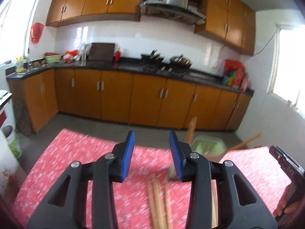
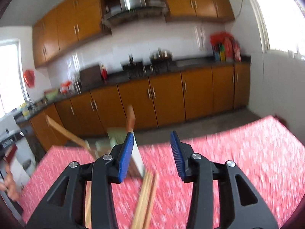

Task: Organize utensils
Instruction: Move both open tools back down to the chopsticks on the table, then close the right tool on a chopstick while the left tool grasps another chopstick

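Several wooden chopsticks (image 1: 158, 200) lie on the red floral tablecloth (image 1: 76, 162), under and between the fingers of my left gripper (image 1: 151, 139), which is open and holds nothing. Just past it stands a pale green holder (image 1: 207, 145) with wooden handles (image 1: 191, 131) sticking out. In the right wrist view the same chopsticks (image 2: 145, 200) lie below my right gripper (image 2: 152, 139), also open and empty. A white blade (image 2: 138, 158) with a brown handle (image 2: 130, 118) shows behind its left finger, blurred, next to the green holder (image 2: 116, 136).
A long wooden utensil (image 2: 64, 133) leans out of the holder. A person's fingers (image 1: 286, 208) and a black device body (image 1: 286, 169) are at the right edge. Beyond the table's far edge (image 2: 228, 133) are bare floor and orange kitchen cabinets (image 1: 114, 95).
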Demonstrator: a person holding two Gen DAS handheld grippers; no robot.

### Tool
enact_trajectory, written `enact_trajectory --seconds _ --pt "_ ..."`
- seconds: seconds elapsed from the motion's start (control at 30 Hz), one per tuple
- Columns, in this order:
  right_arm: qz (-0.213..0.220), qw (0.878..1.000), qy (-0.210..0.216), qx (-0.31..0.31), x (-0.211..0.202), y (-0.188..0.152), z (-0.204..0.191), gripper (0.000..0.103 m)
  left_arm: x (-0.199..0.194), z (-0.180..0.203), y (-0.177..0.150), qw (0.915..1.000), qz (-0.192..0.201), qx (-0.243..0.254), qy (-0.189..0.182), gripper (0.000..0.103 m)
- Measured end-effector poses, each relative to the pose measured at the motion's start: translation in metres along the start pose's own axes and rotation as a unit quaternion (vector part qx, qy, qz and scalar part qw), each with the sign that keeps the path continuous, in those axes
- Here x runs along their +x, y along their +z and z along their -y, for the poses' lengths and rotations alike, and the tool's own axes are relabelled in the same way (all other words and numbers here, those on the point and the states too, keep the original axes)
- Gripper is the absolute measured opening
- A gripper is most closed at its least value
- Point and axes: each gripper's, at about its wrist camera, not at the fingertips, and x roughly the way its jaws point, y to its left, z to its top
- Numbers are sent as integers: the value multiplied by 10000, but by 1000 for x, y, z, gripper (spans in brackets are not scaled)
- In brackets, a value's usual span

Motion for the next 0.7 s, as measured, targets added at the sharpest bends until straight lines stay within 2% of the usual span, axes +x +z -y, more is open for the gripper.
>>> enact_trajectory --seconds 0.07,0.13,0.2,0.27,0.4,0.5,0.53,0.6,0.7 --pt "-543 9985 6 23 17 -28 5 41 5 -9 -18 9997 -224 44 126 38" --pt "-1096 9939 76 70 33 -58 5 36 14 -17 -42 9980 -525 102 326 38" --pt "-1506 9884 180 85 44 -83 5 27 22 -26 -66 9958 -817 93 415 38" --pt "-1867 9821 251 24 52 -109 -3 23 29 -33 -90 9925 -1125 60 467 38" --pt "-2186 9754 269 -104 59 -137 -15 23 36 -39 -124 9872 -1535 -11 426 38" --pt "-2333 9720 187 -231 70 -144 -19 22 38 -39 -139 9849 -1696 -38 335 38" --pt "-2370 9710 152 -270 70 -152 -19 16 38 -39 -145 9841 -1749 -60 284 38" --pt "-2229 9741 64 -386 70 -157 -20 9 41 -36 -153 9831 -1823 -105 167 38" --pt "-2167 9756 -176 -287 71 -154 -7 8 42 -33 -162 9808 -1948 -130 -45 37"
